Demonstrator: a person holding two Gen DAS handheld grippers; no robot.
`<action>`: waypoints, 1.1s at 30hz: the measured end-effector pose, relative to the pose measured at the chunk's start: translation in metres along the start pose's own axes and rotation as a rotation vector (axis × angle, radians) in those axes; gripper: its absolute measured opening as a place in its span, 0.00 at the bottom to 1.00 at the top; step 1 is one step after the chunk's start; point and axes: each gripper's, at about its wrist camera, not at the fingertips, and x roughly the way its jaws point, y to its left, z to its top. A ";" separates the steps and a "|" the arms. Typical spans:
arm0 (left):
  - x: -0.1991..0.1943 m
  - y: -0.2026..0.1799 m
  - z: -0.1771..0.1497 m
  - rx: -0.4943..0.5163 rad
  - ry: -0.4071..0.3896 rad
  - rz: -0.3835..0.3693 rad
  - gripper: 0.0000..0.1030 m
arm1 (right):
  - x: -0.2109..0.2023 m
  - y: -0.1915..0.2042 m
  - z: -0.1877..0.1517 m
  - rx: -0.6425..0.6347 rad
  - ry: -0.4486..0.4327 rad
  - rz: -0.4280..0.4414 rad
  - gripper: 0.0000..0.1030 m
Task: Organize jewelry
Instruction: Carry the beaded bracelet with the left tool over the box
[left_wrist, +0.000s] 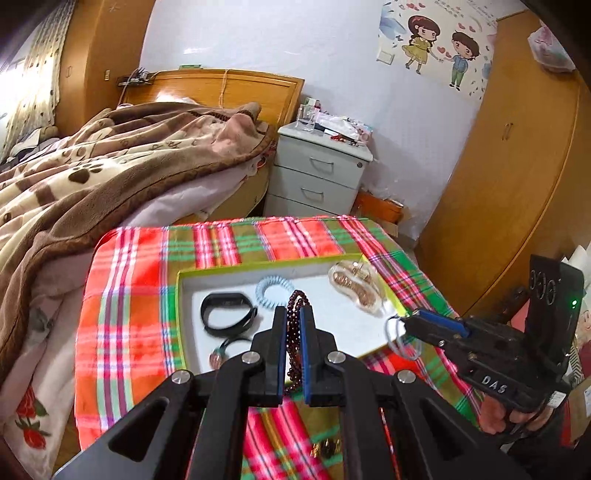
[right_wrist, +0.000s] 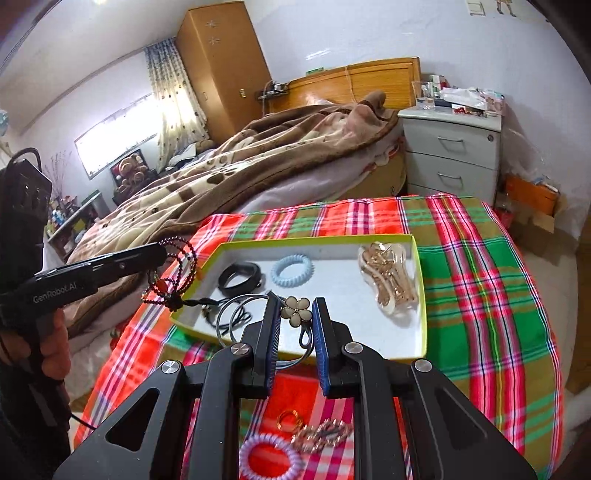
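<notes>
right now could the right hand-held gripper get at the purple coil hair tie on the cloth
Probably not yet. The right hand-held gripper is already shut on the flower hair tie, above the tray. The purple coil hair tie lies uncovered below it, reachable once that load is dropped.

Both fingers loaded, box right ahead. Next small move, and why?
Probably carry the left gripper, shut on the dark bead bracelet, over the white box and lower it: the beads hang left of the rim, outside, with bare floor showing by the black band.
</notes>
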 end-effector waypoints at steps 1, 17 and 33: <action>0.004 0.000 0.003 -0.002 0.000 -0.003 0.07 | 0.004 -0.002 0.001 0.005 0.005 -0.018 0.18; 0.090 0.000 0.032 -0.036 0.093 -0.127 0.07 | 0.059 -0.022 0.007 0.035 0.088 -0.152 0.18; 0.146 0.002 0.037 -0.038 0.182 -0.154 0.07 | 0.085 -0.029 0.001 -0.007 0.161 -0.230 0.18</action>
